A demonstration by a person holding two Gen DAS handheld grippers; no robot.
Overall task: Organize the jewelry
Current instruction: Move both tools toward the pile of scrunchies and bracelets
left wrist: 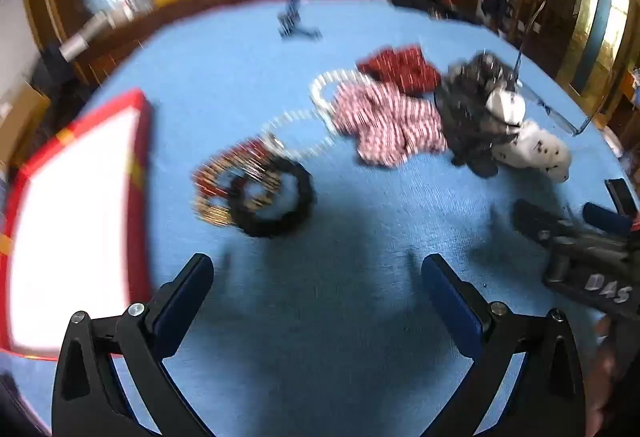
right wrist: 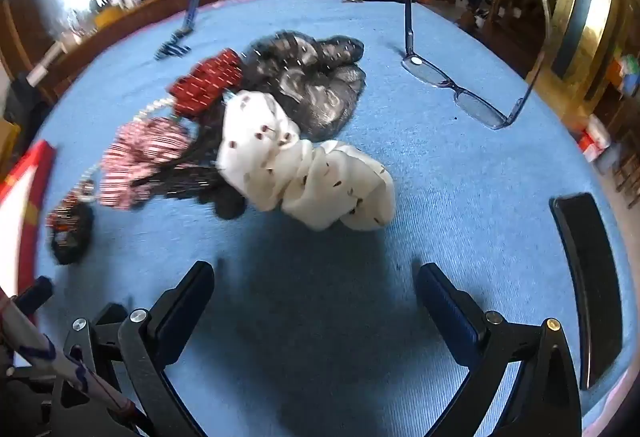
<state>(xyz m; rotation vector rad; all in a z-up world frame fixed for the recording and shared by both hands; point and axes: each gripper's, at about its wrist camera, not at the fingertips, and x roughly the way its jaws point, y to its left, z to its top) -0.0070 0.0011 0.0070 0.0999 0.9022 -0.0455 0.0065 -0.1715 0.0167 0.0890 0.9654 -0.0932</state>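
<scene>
On the blue table cloth (left wrist: pixel 360 277) lie a black bead bracelet (left wrist: pixel 276 197), a red and gold bracelet (left wrist: pixel 224 181) overlapping it, and a white pearl necklace (left wrist: pixel 320 93). A red box with a white inside (left wrist: pixel 76 221) stands at the left. My left gripper (left wrist: pixel 318 273) is open and empty, a little short of the bracelets. My right gripper (right wrist: pixel 314 283) is open and empty, just short of a white spotted scrunchie (right wrist: pixel 316 177). The bracelets (right wrist: pixel 70 229) and the box (right wrist: pixel 24 189) show at the left of the right wrist view.
Scrunchies lie in a heap: red (right wrist: pixel 208 81), pink striped (right wrist: pixel 140 157), dark grey (right wrist: pixel 316 81). Glasses (right wrist: pixel 460 89) stand open at the right. A black phone (right wrist: pixel 588 277) lies near the right edge. A blue hair clip (right wrist: pixel 180 37) lies far back.
</scene>
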